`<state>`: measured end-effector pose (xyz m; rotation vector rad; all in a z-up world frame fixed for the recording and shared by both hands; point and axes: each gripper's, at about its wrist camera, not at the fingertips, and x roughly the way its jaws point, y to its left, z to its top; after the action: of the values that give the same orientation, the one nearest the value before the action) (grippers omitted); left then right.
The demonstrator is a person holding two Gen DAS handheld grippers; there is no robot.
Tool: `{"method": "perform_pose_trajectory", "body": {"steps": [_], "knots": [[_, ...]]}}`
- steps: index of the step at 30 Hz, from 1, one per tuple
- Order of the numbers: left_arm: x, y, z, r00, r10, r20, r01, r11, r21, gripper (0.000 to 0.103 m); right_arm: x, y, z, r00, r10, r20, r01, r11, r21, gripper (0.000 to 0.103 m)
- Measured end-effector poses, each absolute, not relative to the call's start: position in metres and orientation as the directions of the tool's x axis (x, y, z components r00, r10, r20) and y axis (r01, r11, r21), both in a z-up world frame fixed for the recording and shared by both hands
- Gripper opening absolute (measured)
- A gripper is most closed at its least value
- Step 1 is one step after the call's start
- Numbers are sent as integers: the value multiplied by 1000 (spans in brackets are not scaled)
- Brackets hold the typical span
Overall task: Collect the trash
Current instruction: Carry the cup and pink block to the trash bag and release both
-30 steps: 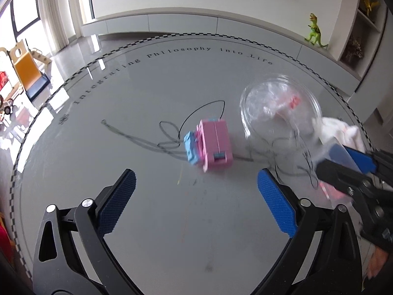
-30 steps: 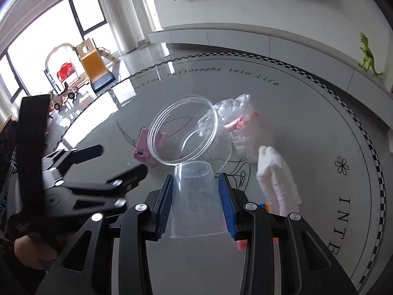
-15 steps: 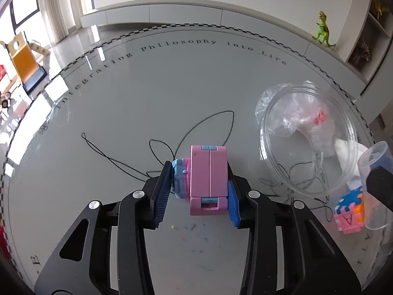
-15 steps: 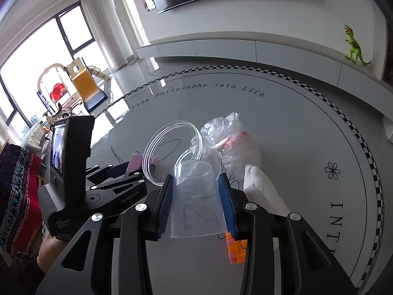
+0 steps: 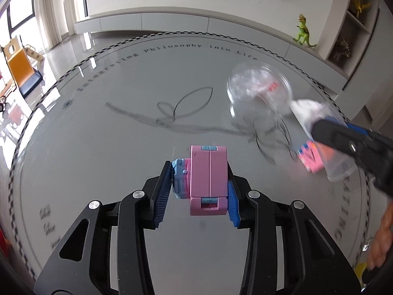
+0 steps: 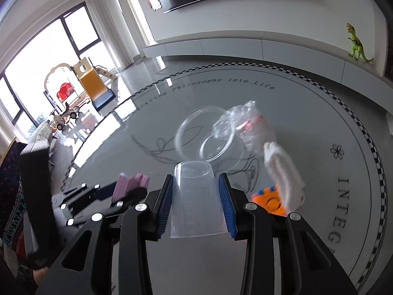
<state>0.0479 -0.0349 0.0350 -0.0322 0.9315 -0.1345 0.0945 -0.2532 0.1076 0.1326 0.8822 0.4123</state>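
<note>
My left gripper is shut on a pink and blue toy block and holds it above the round grey table. My right gripper is shut on a clear plastic measuring cup, held upside down; it shows at the right of the left wrist view. A clear round plastic container lies on its side at the table's middle, with a crumpled clear plastic bag and a white crumpled tissue beside it.
An orange and pink foam puzzle cube sits on the table by the tissue, also in the left wrist view. A green toy dinosaur stands on the white ledge behind. A toy slide stands on the floor at left.
My left gripper closed on the pink and blue block and lifted it off the table. My right gripper kept its hold on the cup and shifted slightly.
</note>
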Motion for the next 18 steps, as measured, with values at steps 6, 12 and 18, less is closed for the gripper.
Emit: {"method": "perform_pose_trajectory", "body": {"steps": [6,12,18], "knots": [[-6,-22,38,597,-131,-791,78,991,-105,39,58,-231,110,542,439,-717,-327,896,301,39],[-56,9,36,610,-95,-786,18,994,-106,40,19,-195,104,496,482,-722,-382,868,317,39],[-112,54,32,620,-48,-784,-70,991,-115,39,-29,-141,95,422,540,-728,-469,817,335,39]]}}
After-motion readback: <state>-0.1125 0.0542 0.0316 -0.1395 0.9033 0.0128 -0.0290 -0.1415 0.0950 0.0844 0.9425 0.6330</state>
